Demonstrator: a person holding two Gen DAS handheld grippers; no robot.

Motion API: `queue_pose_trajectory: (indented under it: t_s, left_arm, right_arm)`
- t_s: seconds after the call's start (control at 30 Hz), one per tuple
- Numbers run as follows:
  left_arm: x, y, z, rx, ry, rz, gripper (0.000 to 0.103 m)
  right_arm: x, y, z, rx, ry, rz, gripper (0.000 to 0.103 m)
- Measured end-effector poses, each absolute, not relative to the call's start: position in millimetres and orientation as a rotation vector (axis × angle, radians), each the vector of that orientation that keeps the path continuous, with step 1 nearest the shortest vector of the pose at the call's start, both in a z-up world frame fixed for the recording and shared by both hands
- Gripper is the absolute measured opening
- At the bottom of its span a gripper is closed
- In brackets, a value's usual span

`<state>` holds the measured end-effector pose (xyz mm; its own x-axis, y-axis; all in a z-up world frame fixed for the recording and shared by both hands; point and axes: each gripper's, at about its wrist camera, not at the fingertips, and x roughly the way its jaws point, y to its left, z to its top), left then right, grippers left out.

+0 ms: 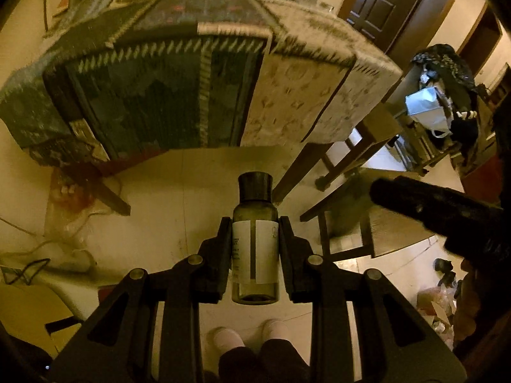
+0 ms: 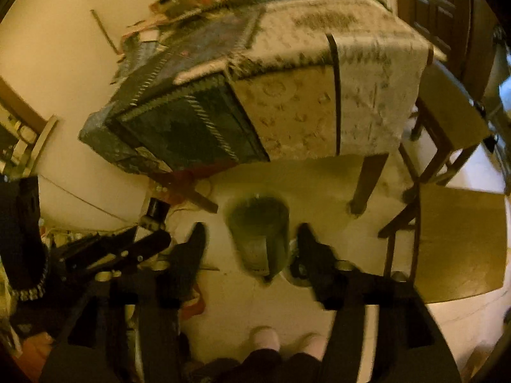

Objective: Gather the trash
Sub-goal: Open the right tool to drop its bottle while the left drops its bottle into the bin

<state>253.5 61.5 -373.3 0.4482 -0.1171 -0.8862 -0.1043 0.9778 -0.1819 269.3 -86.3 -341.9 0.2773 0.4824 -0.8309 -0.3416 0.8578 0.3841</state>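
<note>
The left claw [image 1: 255, 242] clamps a dark-capped bottle [image 1: 255, 239]; the right claw [image 2: 252, 239] stands wide around a blurred greenish cup [image 2: 260, 233], untouched. Below lie pale floor [image 1: 159, 210], a patterned tablecloth [image 1: 191, 89], wooden chairs [image 2: 460, 239].

A small smoky-green bottle [image 1: 255, 242] with a dark cap and a white label stands upright, cap away from the camera, clamped at its sides, in the air in front of the cloth-draped bench [image 1: 204, 73] and over the pale floor. A second greenish translucent container [image 2: 260, 234], blurred, hangs free below the same bench's edge, touching nothing visible.
</note>
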Motion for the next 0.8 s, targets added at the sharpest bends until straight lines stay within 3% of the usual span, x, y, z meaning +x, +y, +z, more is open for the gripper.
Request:
queue_pose_trajectory:
  t_s: [0.43,0.47,0.5,0.57,0.8]
  left_arm:
    - [285,29,-439,-0.259,1.228,-0.062,0.027]
    - [289,27,-441,-0.271,1.242,-0.065,0.029]
    - [294,26,-444,-0.283,1.26,-0.066,0.04]
    - [299,25,-442,-0.294,1.261,-0.053,0.054]
    - [299,24,-407,-0.215,1.206,-0.028,0.054]
  right_arm:
    - [290,-129,-385,0.143,1.227,0.437,0.06]
    - [290,-131,-384,0.139,1.226,0.436,0.06]
    - [290,-132,-383,0.133,1.226,0.434,0.06]
    - [290,-133,-381,0.119,1.224,0.433,0.06]
    - [287,-132,-359,0.101,1.207,0.447,0.06]
